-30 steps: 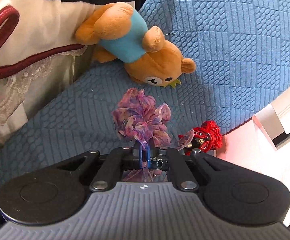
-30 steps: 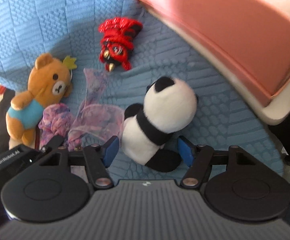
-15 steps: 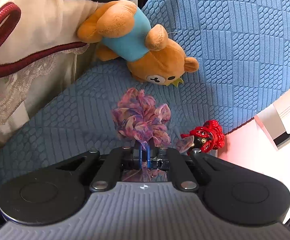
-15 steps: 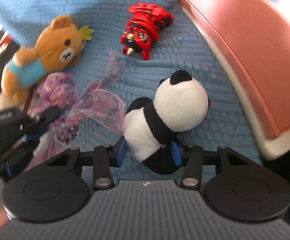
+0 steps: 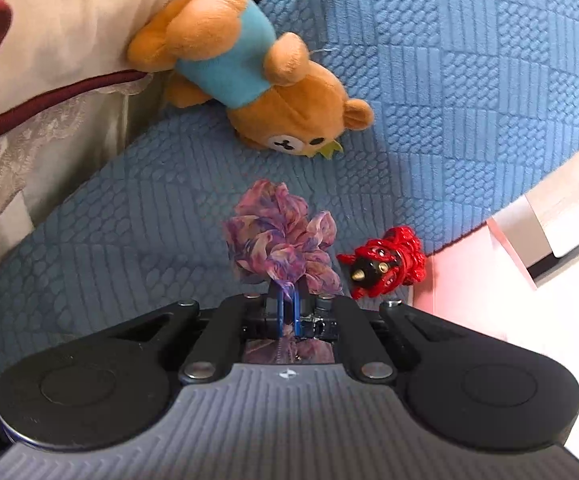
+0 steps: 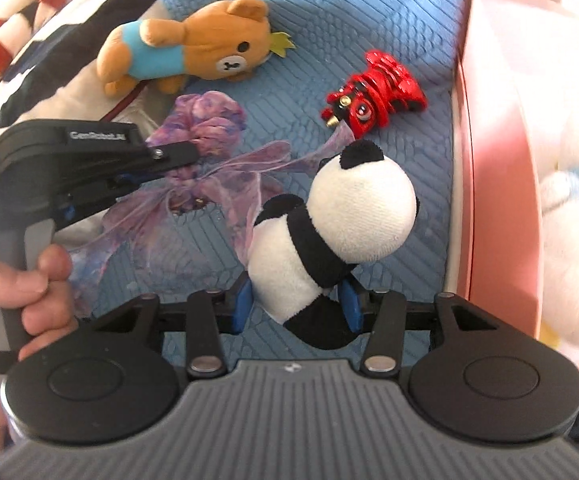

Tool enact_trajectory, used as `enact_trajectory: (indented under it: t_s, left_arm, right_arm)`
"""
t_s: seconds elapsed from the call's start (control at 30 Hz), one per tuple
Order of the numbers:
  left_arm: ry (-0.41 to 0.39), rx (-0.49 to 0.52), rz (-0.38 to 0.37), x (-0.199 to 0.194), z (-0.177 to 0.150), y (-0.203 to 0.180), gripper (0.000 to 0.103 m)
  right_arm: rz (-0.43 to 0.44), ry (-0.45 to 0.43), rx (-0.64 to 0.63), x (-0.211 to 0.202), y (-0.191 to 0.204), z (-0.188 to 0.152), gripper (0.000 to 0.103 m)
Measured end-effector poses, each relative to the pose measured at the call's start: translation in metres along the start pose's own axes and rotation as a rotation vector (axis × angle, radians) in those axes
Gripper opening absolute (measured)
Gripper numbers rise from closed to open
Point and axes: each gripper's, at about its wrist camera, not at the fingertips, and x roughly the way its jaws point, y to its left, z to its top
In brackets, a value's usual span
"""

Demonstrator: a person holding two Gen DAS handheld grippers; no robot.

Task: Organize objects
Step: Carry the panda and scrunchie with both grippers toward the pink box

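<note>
Daylight falls on my scene from the right: the pink box (image 6: pixel 493 128) glares almost to white, and the right margin of my left view is washed out. The blue quilted cover (image 5: pixel 469 92) is evenly lit, with soft shadows. Fisheye curvature bends the edges. The striped cloth (image 6: pixel 21 32) and my hand (image 6: pixel 13 292) are smeared; the plush panda (image 6: pixel 353 216) is sharp.
</note>
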Motion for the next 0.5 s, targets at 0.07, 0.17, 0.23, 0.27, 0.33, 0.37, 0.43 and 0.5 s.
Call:
enact_trajectory:
  t_s: [0.07, 0.17, 0.23, 0.27, 0.33, 0.37, 0.43, 0.5]
  left_arm:
    - [0.012, 0.011, -0.014, 0.000, -0.002, -0.002, 0.006]
    - [0.033, 0.031, -0.042, -0.002, -0.005, -0.006, 0.006]
    - [0.044, 0.052, -0.058, -0.005, -0.008, -0.010, 0.006]
    - [0.052, 0.057, -0.070, -0.006, -0.010, -0.012, 0.006]
    - [0.070, 0.070, -0.092, -0.008, -0.013, -0.019, 0.006]
    - [0.076, 0.078, -0.101, -0.010, -0.014, -0.022, 0.006]
    - [0.080, 0.102, -0.120, -0.015, -0.017, -0.032, 0.006]
    - [0.089, 0.111, -0.147, -0.020, -0.018, -0.043, 0.006]
  right_arm:
    - [-0.008, -0.003, -0.025, -0.002, 0.000, 0.003, 0.049]
    - [-0.006, -0.008, -0.045, -0.007, -0.002, 0.008, 0.049]
    - [0.002, -0.013, -0.049, -0.013, -0.004, 0.011, 0.049]
    - [0.004, -0.018, -0.054, -0.017, -0.006, 0.013, 0.049]
    - [0.008, -0.027, -0.067, -0.024, -0.008, 0.016, 0.049]
    - [0.011, -0.034, -0.077, -0.030, -0.009, 0.017, 0.049]
    - [0.011, -0.045, -0.092, -0.039, -0.011, 0.020, 0.049]
    - [0.013, -0.052, -0.098, -0.049, -0.014, 0.022, 0.049]
